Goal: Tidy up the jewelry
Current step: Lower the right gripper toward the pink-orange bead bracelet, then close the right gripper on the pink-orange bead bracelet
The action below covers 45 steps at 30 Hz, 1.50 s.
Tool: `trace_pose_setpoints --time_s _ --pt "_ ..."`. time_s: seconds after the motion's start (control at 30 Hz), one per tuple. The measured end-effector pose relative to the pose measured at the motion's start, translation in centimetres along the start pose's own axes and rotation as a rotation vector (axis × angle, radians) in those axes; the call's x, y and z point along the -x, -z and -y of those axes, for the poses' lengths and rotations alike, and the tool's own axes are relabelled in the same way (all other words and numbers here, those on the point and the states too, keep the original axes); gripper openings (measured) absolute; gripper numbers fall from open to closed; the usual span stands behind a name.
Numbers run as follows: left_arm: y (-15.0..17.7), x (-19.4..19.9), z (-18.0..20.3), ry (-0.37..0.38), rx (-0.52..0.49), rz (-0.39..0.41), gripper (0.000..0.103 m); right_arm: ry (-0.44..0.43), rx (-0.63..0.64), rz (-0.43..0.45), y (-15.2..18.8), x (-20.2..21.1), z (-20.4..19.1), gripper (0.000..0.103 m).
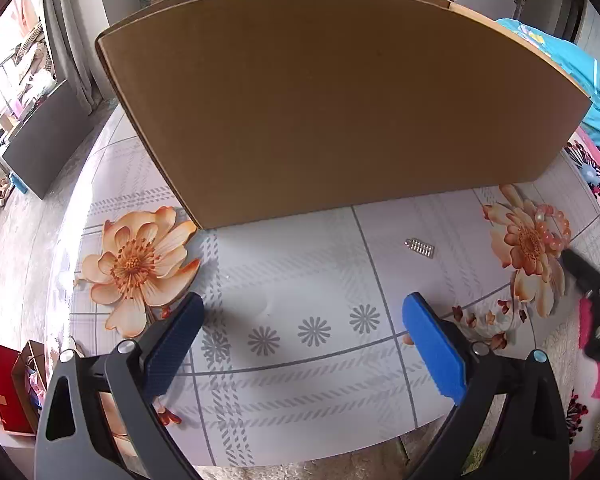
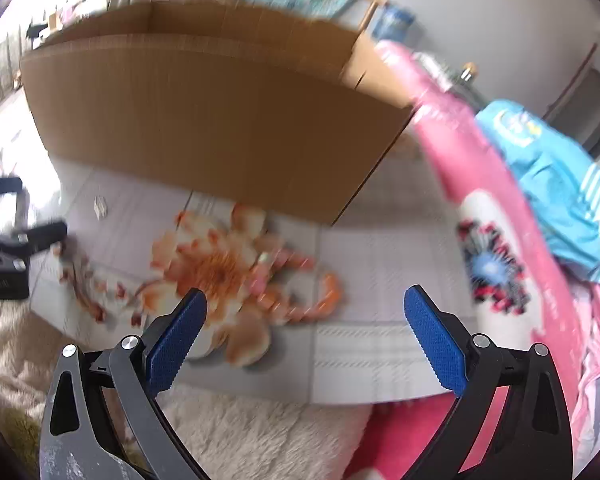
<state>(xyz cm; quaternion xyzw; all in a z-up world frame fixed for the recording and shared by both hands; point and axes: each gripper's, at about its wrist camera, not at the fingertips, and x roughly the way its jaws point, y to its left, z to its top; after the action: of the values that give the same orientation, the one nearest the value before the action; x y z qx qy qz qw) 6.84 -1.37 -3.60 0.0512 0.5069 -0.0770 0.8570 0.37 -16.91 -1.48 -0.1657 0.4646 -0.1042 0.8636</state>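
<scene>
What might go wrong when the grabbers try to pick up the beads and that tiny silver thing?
1. The bead bracelet lies on a printed orange flower of the same colour, so the right tool may aim badly.
2. The small silver piece lies flat on the mat; the wide pads of the left tool may slide over it or push it away.
3. The cardboard box stands close behind, so a nudged piece might slip against it.

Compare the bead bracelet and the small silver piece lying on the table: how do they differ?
The bead bracelet is a ring of round peach-orange beads; the silver piece is flat, oblong and ridged. The bracelet lies on a printed flower, the silver piece on plain grey pattern. Both lie loose in front of the cardboard box.
</scene>
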Motion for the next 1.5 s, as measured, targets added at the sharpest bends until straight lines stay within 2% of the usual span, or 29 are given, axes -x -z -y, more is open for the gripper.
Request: trace_pose_setpoints --time_s 0.07,0.13,0.27,0.37,0.47,0.6,0.67,0.73,1.1,1.5 --pt "0.0 0.0 -0.2 -0.001 0.002 0.001 0.098 -0.008 -0.02 0.085 -0.3 1.0 1.0 0.095" --pt "0.0 0.0 -0.3 -0.002 0.006 0.004 0.098 -0.036 -0.015 0.122 -0.1 1.6 1.4 0.095" --pt "-0.1 0.0 -0.3 -0.006 0.012 0.005 0.098 -0.051 0.028 0.035 0.4 0.0 0.9 0.095" --pt "0.0 0.0 -0.4 -0.008 0.015 0.004 0.098 -0.114 -0.008 0.044 0.7 0.1 1.0 0.095" --pt "0.0 0.1 -0.4 -0.009 0.018 0.003 0.098 -0.135 -0.02 0.051 0.6 0.1 0.9 0.095" --pt "0.1 0.2 -0.5 -0.01 0.019 0.004 0.098 -0.214 -0.039 -0.006 0.7 -0.6 0.9 0.095" --pt "0.1 0.2 -0.6 -0.01 0.019 0.004 0.098 -0.269 -0.07 -0.009 0.6 -0.9 1.4 0.091" --pt "0.1 0.2 -0.5 -0.01 0.019 0.004 0.098 -0.306 -0.091 -0.012 0.4 -0.9 1.8 0.083" --pt "0.1 0.2 -0.6 -0.011 0.019 0.002 0.098 -0.373 -0.122 -0.081 -1.2 -4.5 3.2 0.046" --pt "0.1 0.2 -0.8 -0.008 0.018 -0.007 0.098 -0.356 -0.095 -0.094 -2.1 -5.5 3.2 0.031"
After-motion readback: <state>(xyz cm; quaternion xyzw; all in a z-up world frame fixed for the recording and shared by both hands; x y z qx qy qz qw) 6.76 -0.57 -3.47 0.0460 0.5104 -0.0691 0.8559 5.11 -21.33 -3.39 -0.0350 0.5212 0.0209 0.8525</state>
